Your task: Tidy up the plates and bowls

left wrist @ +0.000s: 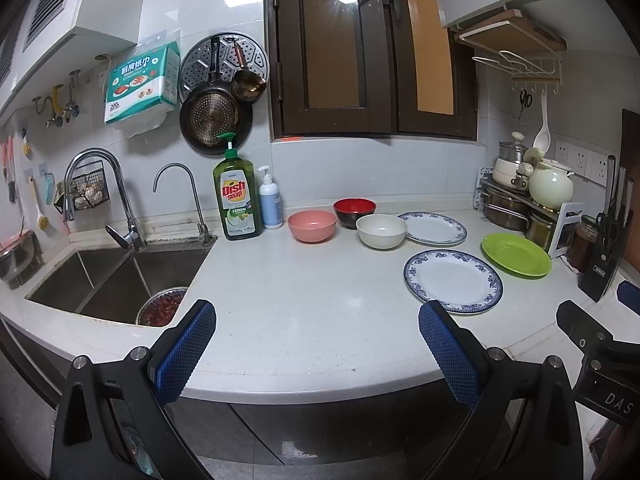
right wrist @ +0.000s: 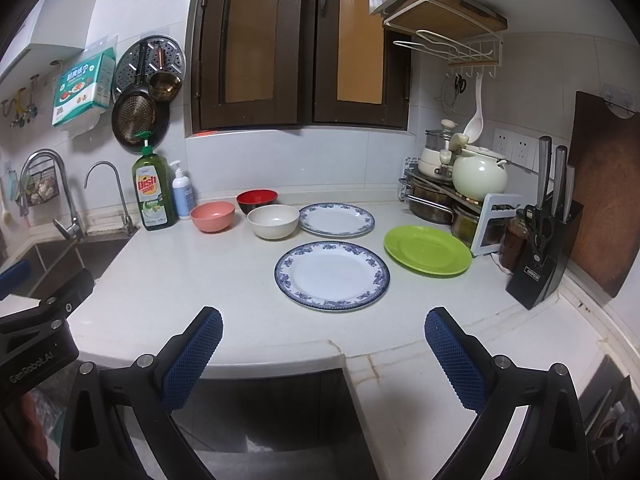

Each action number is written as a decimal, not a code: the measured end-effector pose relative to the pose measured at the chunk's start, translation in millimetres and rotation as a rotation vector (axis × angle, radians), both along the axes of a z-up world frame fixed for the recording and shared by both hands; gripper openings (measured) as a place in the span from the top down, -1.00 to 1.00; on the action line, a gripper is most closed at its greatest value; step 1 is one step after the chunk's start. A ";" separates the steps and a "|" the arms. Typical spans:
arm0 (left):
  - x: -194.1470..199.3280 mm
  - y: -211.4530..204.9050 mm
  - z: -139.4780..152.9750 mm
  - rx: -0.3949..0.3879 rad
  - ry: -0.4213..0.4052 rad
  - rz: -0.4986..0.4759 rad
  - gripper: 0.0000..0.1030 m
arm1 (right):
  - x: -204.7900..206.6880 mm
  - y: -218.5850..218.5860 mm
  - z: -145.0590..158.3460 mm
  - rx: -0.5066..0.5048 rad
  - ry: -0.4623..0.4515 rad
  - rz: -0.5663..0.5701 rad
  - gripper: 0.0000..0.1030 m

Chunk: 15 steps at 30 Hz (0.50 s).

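On the white counter (left wrist: 304,300) stand a pink bowl (left wrist: 312,226), a red and black bowl (left wrist: 354,212) and a white bowl (left wrist: 381,231). To their right lie two blue-rimmed plates, one near (left wrist: 453,281) and one far (left wrist: 434,228), and a green plate (left wrist: 516,255). The right wrist view shows the same: pink bowl (right wrist: 212,216), red bowl (right wrist: 257,201), white bowl (right wrist: 273,221), near plate (right wrist: 332,275), far plate (right wrist: 337,220), green plate (right wrist: 427,250). My left gripper (left wrist: 318,316) and right gripper (right wrist: 324,322) are open and empty, at the counter's front edge.
A sink (left wrist: 116,276) with two taps is at the left, with a dish soap bottle (left wrist: 238,194) and a pump bottle (left wrist: 270,200) beside it. Pots and a kettle on a rack (right wrist: 460,188) and a knife block (right wrist: 540,264) stand at the right.
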State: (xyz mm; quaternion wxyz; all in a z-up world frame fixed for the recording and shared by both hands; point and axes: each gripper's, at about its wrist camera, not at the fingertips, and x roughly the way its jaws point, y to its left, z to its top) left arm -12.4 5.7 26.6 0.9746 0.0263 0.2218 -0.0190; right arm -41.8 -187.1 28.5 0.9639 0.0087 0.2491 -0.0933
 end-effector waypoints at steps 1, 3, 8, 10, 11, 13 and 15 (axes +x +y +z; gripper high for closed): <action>0.3 -0.1 0.0 0.000 0.000 0.000 -1.00 | 0.7 0.0 0.1 0.001 0.001 0.001 -0.99; 0.9 0.1 0.2 0.001 0.001 -0.002 -1.00 | 0.8 0.0 -0.2 0.000 0.003 -0.001 -0.99; 5.3 0.6 -0.5 0.004 0.005 -0.002 -1.00 | 4.9 -0.2 -1.1 -0.002 0.008 -0.002 -0.99; 10.0 1.1 -1.7 0.004 0.015 -0.007 -1.00 | 6.4 1.0 -1.7 -0.003 0.010 -0.004 -0.99; 12.5 1.3 -2.8 0.009 0.021 -0.006 -1.00 | 8.1 1.6 -2.1 -0.002 0.012 -0.004 -0.99; 18.5 2.1 -5.4 0.015 0.034 -0.012 -1.00 | 11.7 2.4 -3.5 0.000 0.018 -0.011 -0.99; 25.4 3.1 -7.8 0.019 0.046 -0.025 -1.00 | 16.4 2.6 -6.2 0.000 0.029 -0.025 -0.99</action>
